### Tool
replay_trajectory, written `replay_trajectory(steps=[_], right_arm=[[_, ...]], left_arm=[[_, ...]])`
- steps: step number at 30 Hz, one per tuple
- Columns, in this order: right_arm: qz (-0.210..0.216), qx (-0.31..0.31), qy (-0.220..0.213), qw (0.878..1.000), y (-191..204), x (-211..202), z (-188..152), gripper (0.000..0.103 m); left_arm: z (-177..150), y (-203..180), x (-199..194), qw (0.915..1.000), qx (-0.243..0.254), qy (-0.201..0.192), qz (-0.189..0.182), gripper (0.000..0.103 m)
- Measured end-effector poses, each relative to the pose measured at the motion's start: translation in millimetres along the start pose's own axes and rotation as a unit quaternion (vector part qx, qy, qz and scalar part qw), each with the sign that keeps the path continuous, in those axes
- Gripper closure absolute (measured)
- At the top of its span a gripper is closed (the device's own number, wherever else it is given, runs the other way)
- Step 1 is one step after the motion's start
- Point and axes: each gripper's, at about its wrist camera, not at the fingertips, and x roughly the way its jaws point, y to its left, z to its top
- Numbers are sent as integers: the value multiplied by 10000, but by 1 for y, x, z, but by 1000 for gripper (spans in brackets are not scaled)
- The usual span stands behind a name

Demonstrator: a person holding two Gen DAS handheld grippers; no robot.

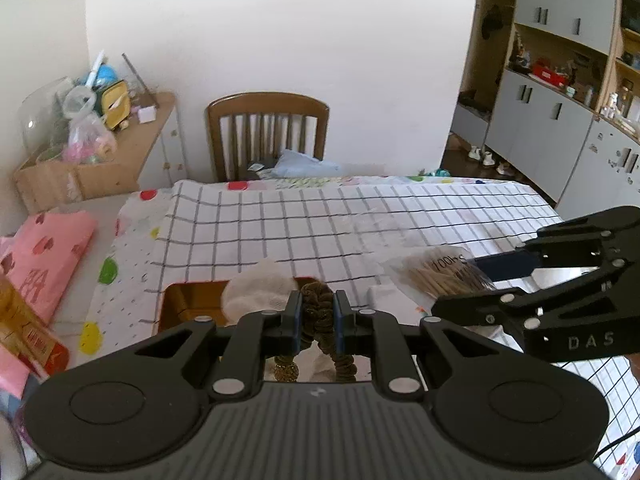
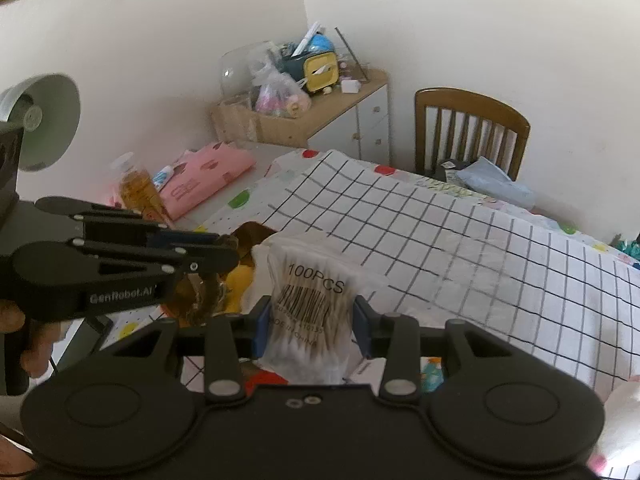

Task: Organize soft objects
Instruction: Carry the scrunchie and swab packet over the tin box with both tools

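Observation:
My left gripper [image 1: 317, 300] is shut on a brown velvet scrunchie [image 1: 320, 320], which hangs in loops below the pads. Beneath it an orange-lined box [image 1: 192, 304] holds a white cotton pad [image 1: 260, 292]. My right gripper [image 2: 310, 320] is shut on a clear bag of cotton swabs [image 2: 310, 304] marked 100PCS. In the left wrist view that bag [image 1: 444, 276] shows at the right, pinched by the right gripper [image 1: 492, 276]. From the right wrist view the left gripper [image 2: 224, 252] reaches in at the left over the box [image 2: 248, 236], with the scrunchie [image 2: 200, 300] dangling.
A table under a checked cloth [image 1: 360, 216] stretches ahead. A wooden chair [image 1: 268, 128] stands at its far end with blue fabric [image 1: 304, 162] on the seat. A pink packet [image 1: 48, 256] and an amber bottle [image 2: 138, 188] lie left. A cluttered side cabinet [image 1: 120, 136] stands by the wall.

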Motion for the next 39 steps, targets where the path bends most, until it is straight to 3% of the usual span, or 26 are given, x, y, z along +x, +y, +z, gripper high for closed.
replay_trajectory(steps=[15,30,39], right_arm=[[-135,-176,344,9992,52,54,-10,63],[-200,-70,707,9973,65,114,-28,63],[-280,-168,765,9965,69,128,-36,61]], left_arm=[[-31,66,27,9982,-459,308,250,88],[-47,82,65,9957,-547,682,318,88],[-53,84,80,9945,-504,860,337,88]])
